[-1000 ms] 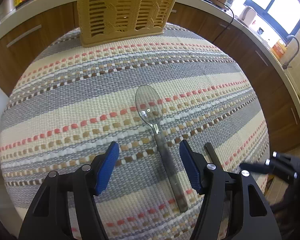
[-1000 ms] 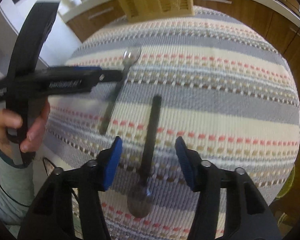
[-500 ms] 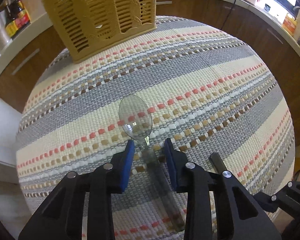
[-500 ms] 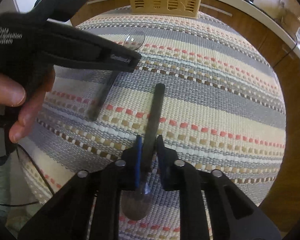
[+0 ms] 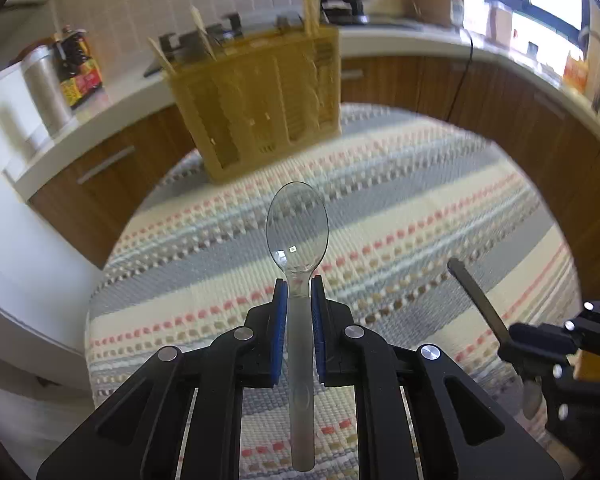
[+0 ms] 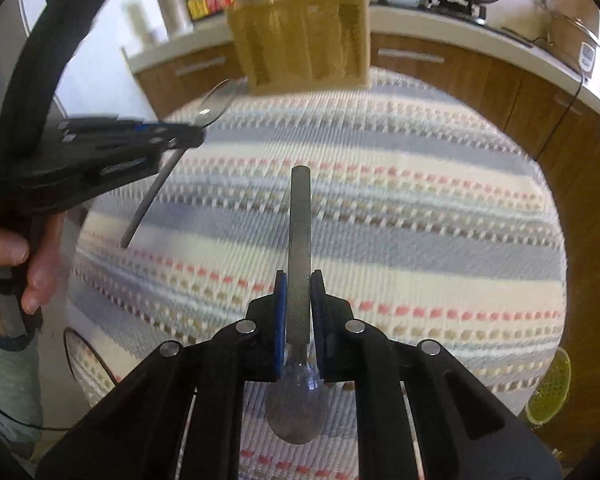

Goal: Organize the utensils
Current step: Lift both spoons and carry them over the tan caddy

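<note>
Left gripper (image 5: 299, 292) is clamped on the clear spoon (image 5: 298, 236) at its neck, bowl forward; its jaws are closing. Right gripper (image 6: 299, 288) pinches the dark spoon (image 6: 300, 220) – handle forward – above the striped cloth (image 6: 420, 220), the rack (image 6: 304, 44) beyond.

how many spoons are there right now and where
2. A clear spoon is clamped in the left gripper, bowl pointing forward. A dark spoon is clamped in the right gripper, bowl toward the camera. The yellow caddy is blurred and may hide more.

Clear plastic spoon (image 5: 297, 232) up off the striped cloth, bowl forward; dark spoon (image 6: 299, 240) lifted too, handle forward.
</note>
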`<state>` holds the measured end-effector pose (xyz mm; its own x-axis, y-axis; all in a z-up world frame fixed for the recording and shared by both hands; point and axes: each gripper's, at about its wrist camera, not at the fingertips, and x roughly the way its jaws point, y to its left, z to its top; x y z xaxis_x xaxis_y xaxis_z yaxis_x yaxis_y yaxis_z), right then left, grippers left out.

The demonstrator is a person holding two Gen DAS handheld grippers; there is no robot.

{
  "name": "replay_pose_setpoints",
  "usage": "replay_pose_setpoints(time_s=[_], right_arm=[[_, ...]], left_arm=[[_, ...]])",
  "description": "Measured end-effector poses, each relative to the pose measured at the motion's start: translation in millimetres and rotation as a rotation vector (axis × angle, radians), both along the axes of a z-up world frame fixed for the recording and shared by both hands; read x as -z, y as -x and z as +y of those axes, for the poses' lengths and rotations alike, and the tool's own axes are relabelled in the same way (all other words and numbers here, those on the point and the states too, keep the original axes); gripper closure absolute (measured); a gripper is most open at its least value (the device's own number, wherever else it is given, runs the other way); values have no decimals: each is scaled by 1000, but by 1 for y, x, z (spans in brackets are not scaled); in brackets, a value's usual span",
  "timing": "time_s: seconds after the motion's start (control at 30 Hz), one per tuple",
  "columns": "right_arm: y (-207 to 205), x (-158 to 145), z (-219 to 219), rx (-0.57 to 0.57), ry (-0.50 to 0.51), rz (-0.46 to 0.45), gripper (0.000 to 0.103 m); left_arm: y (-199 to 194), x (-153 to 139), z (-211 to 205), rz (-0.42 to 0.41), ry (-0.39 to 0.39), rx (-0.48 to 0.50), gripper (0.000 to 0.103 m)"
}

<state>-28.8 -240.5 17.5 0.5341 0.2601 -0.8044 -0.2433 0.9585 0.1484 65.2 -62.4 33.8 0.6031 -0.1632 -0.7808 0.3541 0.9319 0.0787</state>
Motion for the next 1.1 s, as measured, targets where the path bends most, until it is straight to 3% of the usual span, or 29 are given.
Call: replay_pose_setpoints(time_s=[0.13,0.47,0.6,0.7,0.8,0.97,1.1], right_arm=[[-9,-22,-10,9,-57,-58,93],[-40,-70,-9,5,-43,-190,93],[-53,-95,-9,-4,-56,-259,93],[-79,-121,-12,-35,-151,-287,93],[-105,-142,-18,-31,-243,-306,93],[-150,-164,-32,-7,-380,-385,93],[-185,-173,-36,28,-408,-455,93]], left_arm=[[4,-22,6,-62,21,-12,93],[13,-74,22,-187,54,-43,93],[13,-105,32,-286,120,-67,93],[10,-129,45,-377,230,-80,93],[1,-149,50,-461,281,-92,93],[-24,-171,48,-534,259,-133,93],[-48,-182,44,-576,270,-142,93]])
